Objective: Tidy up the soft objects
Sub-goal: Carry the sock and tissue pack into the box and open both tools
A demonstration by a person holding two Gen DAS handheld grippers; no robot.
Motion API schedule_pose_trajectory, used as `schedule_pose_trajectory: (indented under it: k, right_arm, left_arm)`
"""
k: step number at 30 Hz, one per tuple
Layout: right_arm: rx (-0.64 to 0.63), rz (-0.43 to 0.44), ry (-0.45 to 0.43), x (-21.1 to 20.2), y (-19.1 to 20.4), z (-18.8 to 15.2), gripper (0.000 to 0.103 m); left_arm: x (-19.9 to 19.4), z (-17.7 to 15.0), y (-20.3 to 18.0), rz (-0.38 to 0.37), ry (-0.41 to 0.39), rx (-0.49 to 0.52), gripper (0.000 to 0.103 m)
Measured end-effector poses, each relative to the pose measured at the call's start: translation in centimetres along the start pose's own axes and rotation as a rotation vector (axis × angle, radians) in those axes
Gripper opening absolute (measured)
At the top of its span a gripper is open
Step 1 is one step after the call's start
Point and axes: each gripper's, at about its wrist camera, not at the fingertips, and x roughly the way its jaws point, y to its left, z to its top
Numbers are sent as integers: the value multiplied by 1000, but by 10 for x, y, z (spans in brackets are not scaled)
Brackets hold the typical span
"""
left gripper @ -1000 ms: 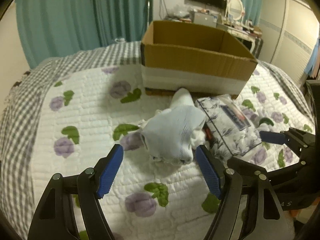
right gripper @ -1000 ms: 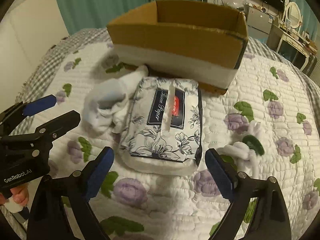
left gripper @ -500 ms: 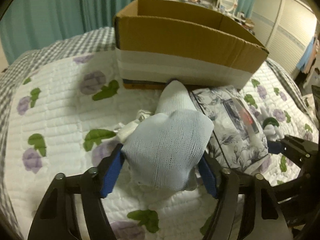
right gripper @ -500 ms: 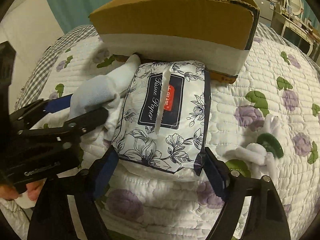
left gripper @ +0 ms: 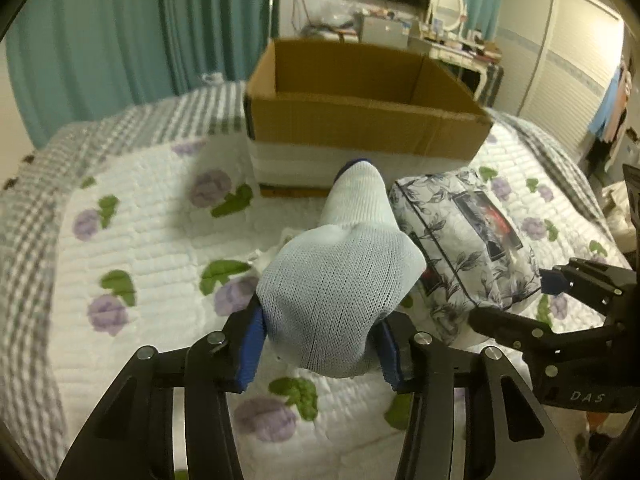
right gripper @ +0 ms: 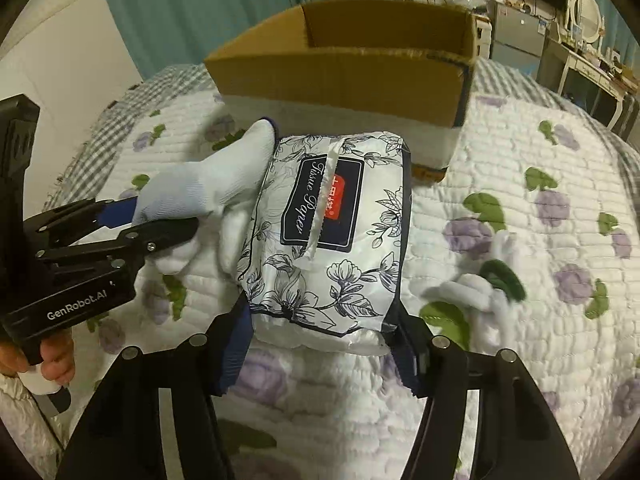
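My left gripper (left gripper: 320,348) is shut on a pale blue-white sock (left gripper: 340,288) and holds it above the quilt; the sock also shows in the right wrist view (right gripper: 204,184). My right gripper (right gripper: 320,340) is shut on a floral tissue paper pack (right gripper: 332,232), which is lifted at its near end; the pack shows in the left wrist view (left gripper: 464,240) too. An open cardboard box (left gripper: 360,120) stands just beyond both, also seen in the right wrist view (right gripper: 344,68). A white item with a dark green patch (right gripper: 484,284) lies on the quilt right of the pack.
The bed has a white quilt (left gripper: 140,248) with purple flowers and a grey checked border (left gripper: 36,184). Teal curtains (left gripper: 120,32) hang behind. A dresser with a mirror (left gripper: 448,12) and a wardrobe (left gripper: 572,64) stand at the back right.
Both grippers moved forward and closed: the left on the sock, the right on the tissue pack. Both things have been raised off the quilt.
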Motion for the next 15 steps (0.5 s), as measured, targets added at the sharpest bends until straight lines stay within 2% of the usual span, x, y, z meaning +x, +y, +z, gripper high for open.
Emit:
schedule_pose_trajectory:
  k: [6, 15]
  right_arm:
    - [-19, 8, -83, -49, 11, 0, 60]
    - [-48, 22, -202, -122, 20, 12, 60]
  left_arm:
    - [-56, 12, -16, 60, -86, 28, 47]
    - [-118, 37, -26, 91, -196, 16, 47]
